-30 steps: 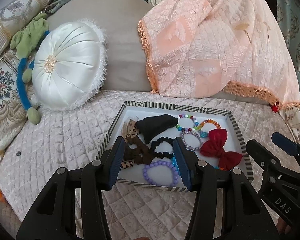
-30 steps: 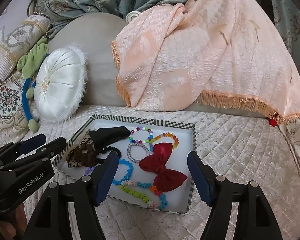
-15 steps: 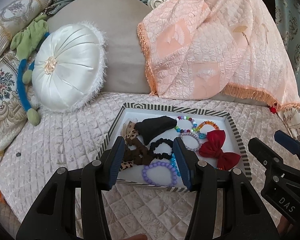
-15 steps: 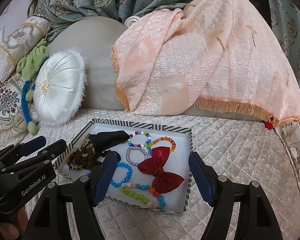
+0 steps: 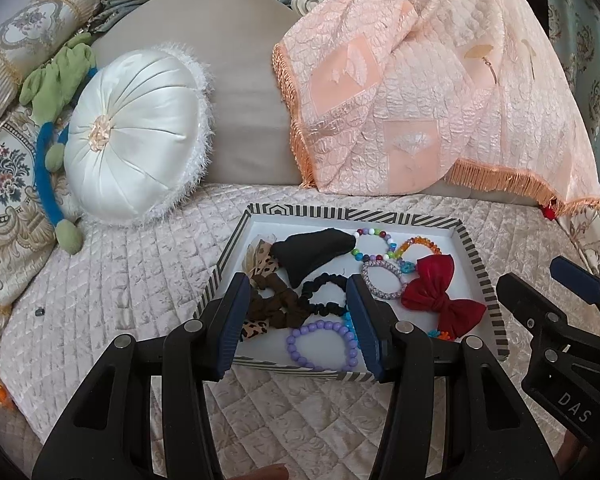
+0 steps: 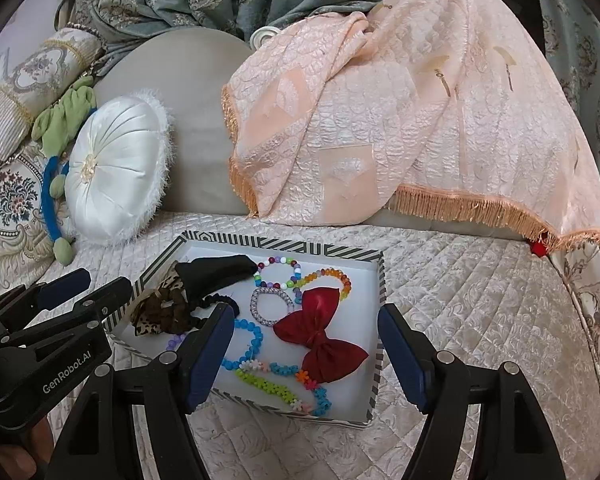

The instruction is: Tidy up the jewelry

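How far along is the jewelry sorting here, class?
Done: nothing looks sorted; the red bow, purple bracelet, black scrunchie and other pieces lie jumbled in the striped box. In hand: nothing; left tongs and right tongs hang open, empty. Left: all of it.

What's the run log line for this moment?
left tool: open, empty | right tool: open, empty | striped tray: holds red bow, bracelets, scrunchies

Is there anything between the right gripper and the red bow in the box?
Nothing visible. The right gripper is open above the striped box, and the red bow lies uncovered between its fingers; only a beaded strand touches the bow's near edge.
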{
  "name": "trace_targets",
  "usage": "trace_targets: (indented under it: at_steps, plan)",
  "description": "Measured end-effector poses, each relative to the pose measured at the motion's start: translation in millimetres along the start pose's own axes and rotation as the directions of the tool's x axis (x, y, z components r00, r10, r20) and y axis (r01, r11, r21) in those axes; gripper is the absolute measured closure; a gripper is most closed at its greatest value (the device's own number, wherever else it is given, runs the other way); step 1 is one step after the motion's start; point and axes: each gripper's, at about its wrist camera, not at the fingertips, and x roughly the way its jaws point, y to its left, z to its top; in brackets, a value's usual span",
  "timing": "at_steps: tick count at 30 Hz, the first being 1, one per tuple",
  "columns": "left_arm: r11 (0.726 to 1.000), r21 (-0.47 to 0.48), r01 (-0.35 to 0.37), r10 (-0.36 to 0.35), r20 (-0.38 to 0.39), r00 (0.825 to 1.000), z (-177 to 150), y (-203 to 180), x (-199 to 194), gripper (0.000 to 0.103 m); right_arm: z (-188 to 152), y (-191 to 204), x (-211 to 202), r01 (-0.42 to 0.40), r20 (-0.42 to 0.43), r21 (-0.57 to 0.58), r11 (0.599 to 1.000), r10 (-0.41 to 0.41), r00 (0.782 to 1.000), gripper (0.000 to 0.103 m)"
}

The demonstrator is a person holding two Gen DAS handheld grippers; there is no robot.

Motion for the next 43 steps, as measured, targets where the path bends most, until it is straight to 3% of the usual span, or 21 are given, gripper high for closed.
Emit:
trace_targets:
  at_steps: [43]
  plan:
    - [1.0, 0.012, 0.025, -0.025, -0.003, 1.0, -4.7, -1.2, 4.7, 0.053, -6.1, 2.6, 7.6, -0.01, -0.035, -0.006, 1.0, 0.01, 0.999, 0.03]
